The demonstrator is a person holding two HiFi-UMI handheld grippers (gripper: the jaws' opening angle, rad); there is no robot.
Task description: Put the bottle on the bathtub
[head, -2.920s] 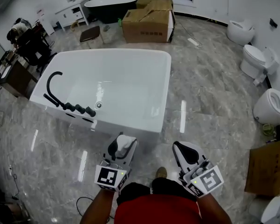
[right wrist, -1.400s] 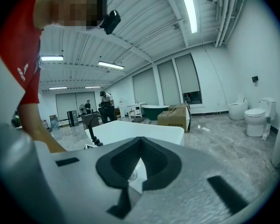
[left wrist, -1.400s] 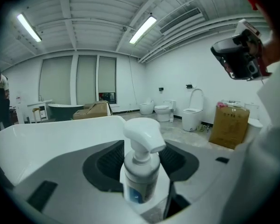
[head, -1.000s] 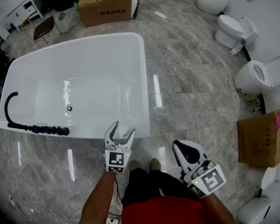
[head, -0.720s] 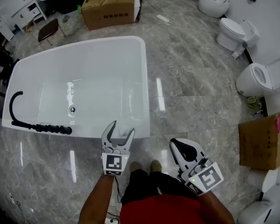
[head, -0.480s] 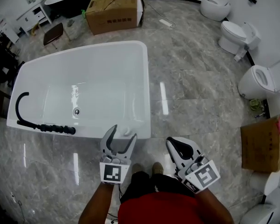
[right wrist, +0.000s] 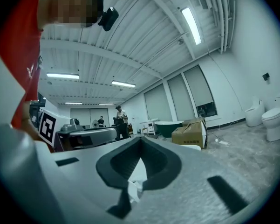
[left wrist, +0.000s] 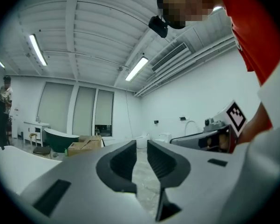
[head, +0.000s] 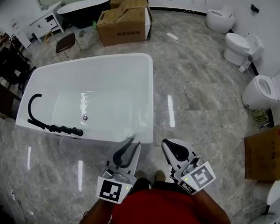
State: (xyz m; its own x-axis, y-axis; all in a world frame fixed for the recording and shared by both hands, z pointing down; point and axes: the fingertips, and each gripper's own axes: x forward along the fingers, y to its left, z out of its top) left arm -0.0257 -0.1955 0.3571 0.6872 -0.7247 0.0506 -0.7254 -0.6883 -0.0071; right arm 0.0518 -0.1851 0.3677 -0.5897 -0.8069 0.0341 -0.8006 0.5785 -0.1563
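Observation:
The white bathtub (head: 144, 97) lies ahead on the grey floor, with a black faucet (head: 35, 107) on its left rim. A small white shape (head: 129, 138), hard to tell from the tub, sits on the near rim corner; it may be the bottle. My left gripper (head: 134, 145) hovers just short of that corner. Its jaws stand a narrow gap apart with nothing between them (left wrist: 140, 146). My right gripper (head: 166, 143) hangs to the right over the floor, shut and empty (right wrist: 140, 139).
Cardboard boxes (head: 123, 20) and a dark tub (head: 84, 6) stand beyond the bathtub. Toilets (head: 265, 90) line the right wall, and another box (head: 265, 153) is at the right edge. Desks and people are at the far left (right wrist: 119, 120).
The left gripper held a white thing at first, then stood wide open and empty at the tub's near rim. Now its jaws are narrower and it has drawn back slightly.

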